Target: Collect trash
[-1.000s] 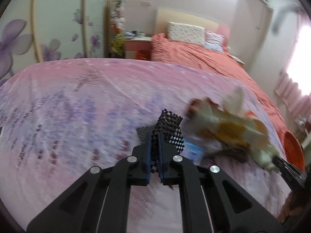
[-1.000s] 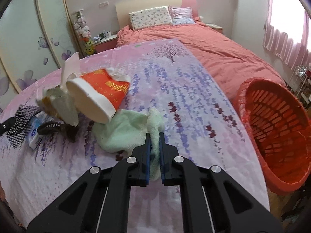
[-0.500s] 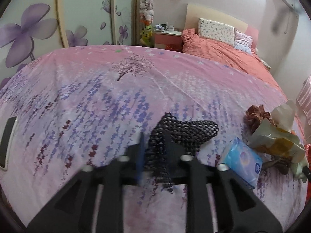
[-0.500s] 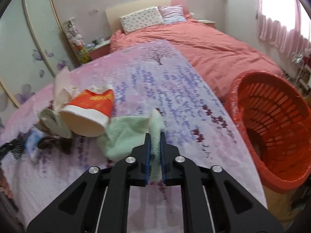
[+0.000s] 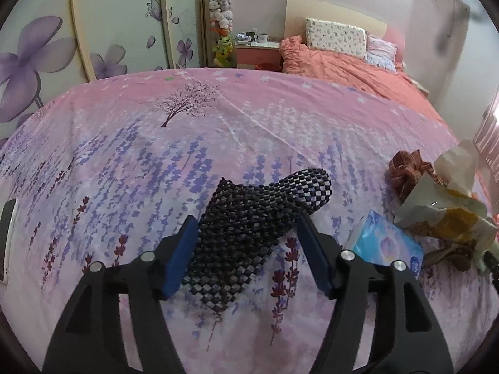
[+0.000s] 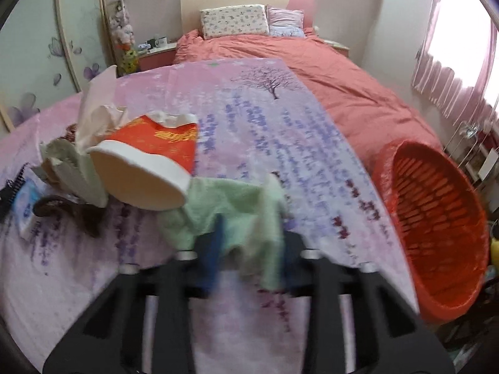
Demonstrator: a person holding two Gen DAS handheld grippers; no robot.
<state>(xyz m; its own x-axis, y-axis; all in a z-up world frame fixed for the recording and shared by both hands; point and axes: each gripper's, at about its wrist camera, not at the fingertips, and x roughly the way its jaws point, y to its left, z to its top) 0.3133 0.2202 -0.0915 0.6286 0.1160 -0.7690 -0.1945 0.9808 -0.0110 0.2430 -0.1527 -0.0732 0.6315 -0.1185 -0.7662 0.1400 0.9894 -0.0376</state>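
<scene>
I see left tongs (image 5: pixel 246 221) just opening, spread around black mesh (image 5: pixel 280 193); right tongs (image 6: pixel 249 233) blurred, apart astride green towel (image 6: pixel 224 199). Only the right view shows the orange basket (image 6: pixel 436 205).

Home bedroom; bed (image 6: pixel 312 71), pillows (image 6: pixel 234 20), floral wardrobe (image 5: pixel 93 31)

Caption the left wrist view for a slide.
Left gripper open over a black mesh cloth lying on the floral bedspread, with a blue tissue pack and crumpled wrappers alongside.

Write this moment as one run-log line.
left gripper: jaws just been opening | black mesh cloth: between fingers, unpinched, lying on bedspread
</scene>
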